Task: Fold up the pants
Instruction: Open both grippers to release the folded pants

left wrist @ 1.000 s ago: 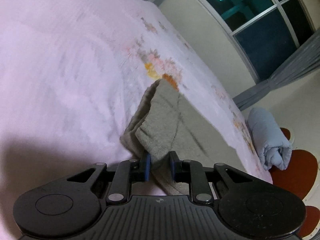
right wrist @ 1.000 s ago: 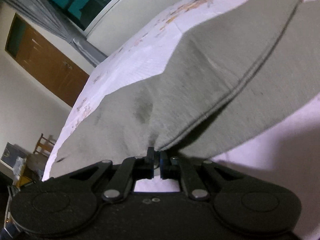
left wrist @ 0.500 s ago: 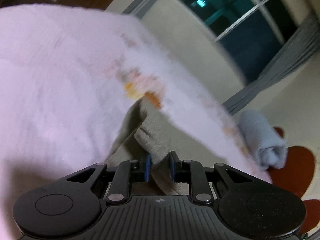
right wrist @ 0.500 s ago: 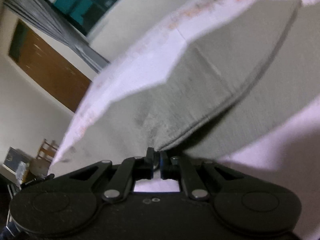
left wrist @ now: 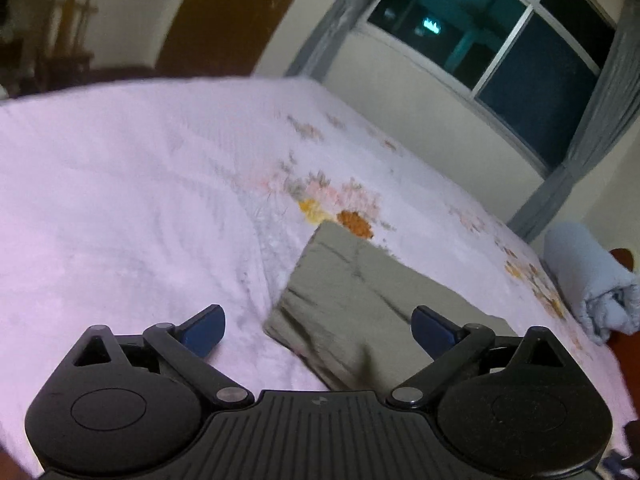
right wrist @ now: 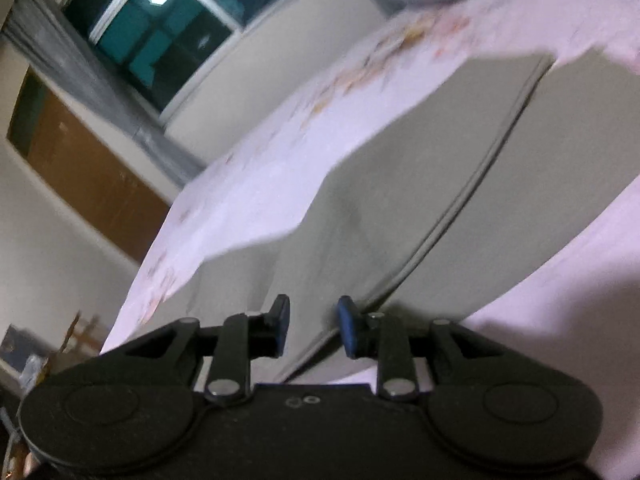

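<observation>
Jaws of the left gripper (left wrist: 318, 330) are seen spread wide and opening, with nothing pressed between the blue pads (left wrist: 204, 330); the pants (left wrist: 360, 300) are lying below and ahead of them, released. On the right gripper (right wrist: 314, 326) a narrow gap is shown, also opening, and a hemmed edge of the pants (right wrist: 440, 184) is framed between the pads but is not gripped. The grey pants are laid flat on the bed (left wrist: 140, 200), folded over themselves, with a seam line running along the upper layer. Beyond the bed, a rolled blanket (left wrist: 584, 280), a window (left wrist: 500, 40) and a door (right wrist: 92, 184) are seen. The cloth is judged soft, light and limp, likely to sag and slide layer on layer when lifted. A hold is best taken at thick doubled corners or hems, both layers pinched together.
</observation>
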`<state>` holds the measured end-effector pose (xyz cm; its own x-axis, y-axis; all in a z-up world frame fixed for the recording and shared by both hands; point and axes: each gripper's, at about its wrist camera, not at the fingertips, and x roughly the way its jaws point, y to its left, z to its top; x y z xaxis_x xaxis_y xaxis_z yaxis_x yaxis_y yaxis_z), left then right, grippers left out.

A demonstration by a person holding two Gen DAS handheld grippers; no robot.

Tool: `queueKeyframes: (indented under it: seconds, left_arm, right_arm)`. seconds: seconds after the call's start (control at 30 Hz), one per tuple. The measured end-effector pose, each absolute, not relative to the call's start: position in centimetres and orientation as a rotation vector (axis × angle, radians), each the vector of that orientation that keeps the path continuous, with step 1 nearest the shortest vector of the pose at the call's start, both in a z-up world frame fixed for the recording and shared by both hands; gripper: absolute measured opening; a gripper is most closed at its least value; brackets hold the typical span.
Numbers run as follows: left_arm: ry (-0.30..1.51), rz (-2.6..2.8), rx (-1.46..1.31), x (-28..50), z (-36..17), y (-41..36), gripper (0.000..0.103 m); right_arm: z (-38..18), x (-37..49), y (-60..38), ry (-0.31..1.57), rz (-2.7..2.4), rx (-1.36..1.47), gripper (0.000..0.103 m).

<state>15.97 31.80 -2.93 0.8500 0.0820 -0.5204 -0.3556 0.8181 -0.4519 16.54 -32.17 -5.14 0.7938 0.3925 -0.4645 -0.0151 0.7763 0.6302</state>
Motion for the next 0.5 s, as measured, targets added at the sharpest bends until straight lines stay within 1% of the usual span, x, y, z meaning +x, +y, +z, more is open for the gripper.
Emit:
queueKeyframes:
  seconds: [0.13,0.3,0.4,0.47,0.5]
  left_arm:
    - [0.484,0.292,-0.46,14.7,-2.0,26.0,0.098]
    - [0.5,0.261,-0.362,16.0,-1.8,19.6,0.1]
    - [0.552,0.248,-0.275,17.9,-2.0,17.0,0.1]
    - [0.658,0.25,-0.239,19.5,-3.4,16.4,0.1]
    - [0.716,0.247,-0.243,20.2,-4.2,16.3,0.103]
  right_arm:
    - [-4.4,16.0,-36.1,0.54,0.147,0.695,0.02]
    - [-4.7,17.5,-41.8,0.474,0.038,0.789,0.02]
    - [-6.3,19.3,-45.2,0.451,-0.021,0.888,0.019]
    - [-7.5,21.2,-47.3,0.453,-0.051,0.949,0.018]
    - [-7.7,22.6,-47.7,0.465,-0.064,0.959,0.017]
